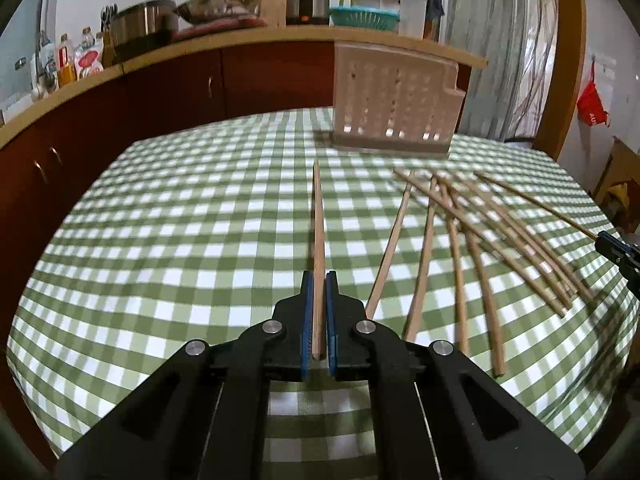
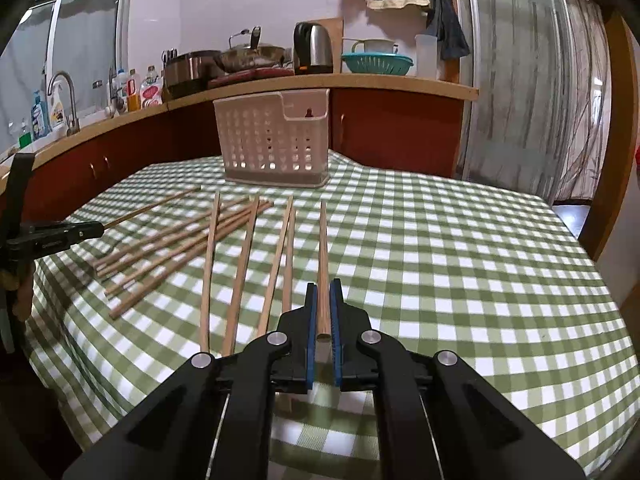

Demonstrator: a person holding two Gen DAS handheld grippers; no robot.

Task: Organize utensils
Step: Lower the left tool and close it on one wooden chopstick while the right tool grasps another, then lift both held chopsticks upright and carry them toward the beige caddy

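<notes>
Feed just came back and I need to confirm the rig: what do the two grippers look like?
Both match: the left gripper and right gripper are matte black plastic linkages with round silver pivot pins, triangular cut-outs in the arms, and blue pads lining their flat fingers. No cables or sleeves show.

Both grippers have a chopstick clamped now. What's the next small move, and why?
Probably carry the left gripper forward to the white slotted basket and tip its chopstick in. Both grippers look shut on one stick, the basket stands upright at the table's far side, and many loose chopsticks lie waiting on the checked cloth.
</notes>
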